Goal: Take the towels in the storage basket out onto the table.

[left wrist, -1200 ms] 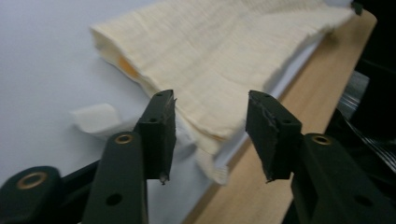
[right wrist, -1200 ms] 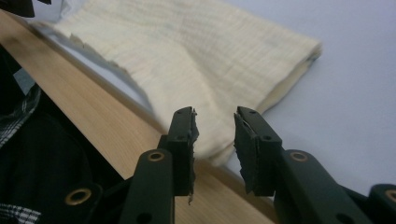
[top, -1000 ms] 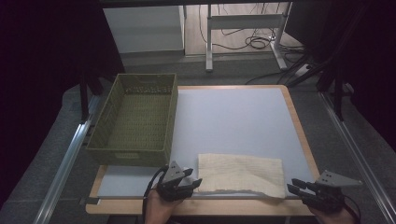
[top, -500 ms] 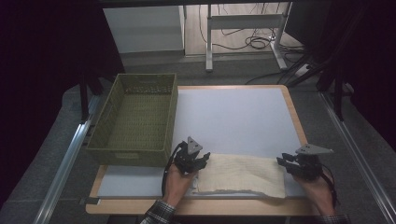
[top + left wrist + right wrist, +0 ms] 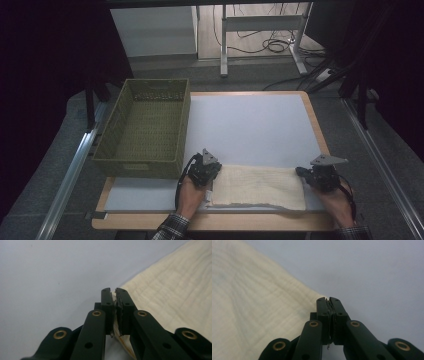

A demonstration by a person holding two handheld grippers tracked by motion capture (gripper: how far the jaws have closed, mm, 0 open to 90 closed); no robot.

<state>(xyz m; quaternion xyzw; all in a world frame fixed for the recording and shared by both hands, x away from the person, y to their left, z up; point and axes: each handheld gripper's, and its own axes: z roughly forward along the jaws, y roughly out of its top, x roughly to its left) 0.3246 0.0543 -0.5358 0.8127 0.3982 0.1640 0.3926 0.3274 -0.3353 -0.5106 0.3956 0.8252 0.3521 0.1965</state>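
I am pinching the cream cloth at both of its far corners. My left gripper is clamped on the far-left corner, and in the left gripper view the black jaws are pressing together on the cloth's edge with fabric squeezed between them. My right gripper is gripping the far-right corner the same way, its jaws closing on the tip of the quilted fabric. The cloth is lying flat along the near edge of the white table, stretching between my two hands. A green woven basket is sitting at the left side of the table, just beyond my left gripper.
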